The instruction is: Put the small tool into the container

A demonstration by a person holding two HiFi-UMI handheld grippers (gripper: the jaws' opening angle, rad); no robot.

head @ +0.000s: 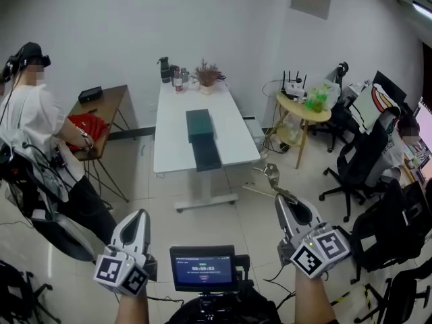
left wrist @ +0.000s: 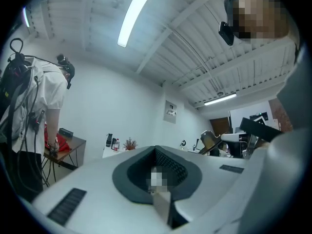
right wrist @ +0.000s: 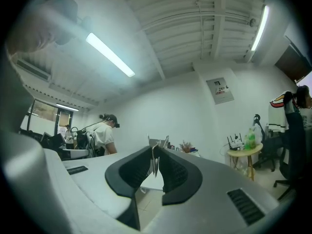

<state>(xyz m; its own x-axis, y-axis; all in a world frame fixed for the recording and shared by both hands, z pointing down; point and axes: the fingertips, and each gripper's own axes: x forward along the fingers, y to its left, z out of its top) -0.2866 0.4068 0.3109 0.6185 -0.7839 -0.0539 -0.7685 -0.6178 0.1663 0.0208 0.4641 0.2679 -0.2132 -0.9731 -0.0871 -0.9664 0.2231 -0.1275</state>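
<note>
The right hand-held gripper (head: 282,206) is pinching the small tool (head: 272,175). In the right gripper view a thin bright strip (right wrist: 154,161) stands upright between the dark ribbed pads, which are closed onto it. The left hand-held gripper (head: 140,216) has its jaws pressed together with nothing between them.

Finding on position: the container (head: 200,125) sits on the white bench (head: 172,133), far from both hand-held grippers, with open floor between. From the right hand-held gripper it lies ahead and to the left. Its long axis runs near to far along the bench. It stands roughly between the two hand-held grippers in line. As the right one carries the tool, I judge the approach to be forward and leftward.

Materials: the tool is bare metal with a dull shine. It is slender and juts out past the jaw tips toward the bench; I cannot tell its exact form. The container is a dark green, matte, straight-edged box that looks rigid. I cannot tell from here whether its top is open. The bench top is smooth and white.
</note>
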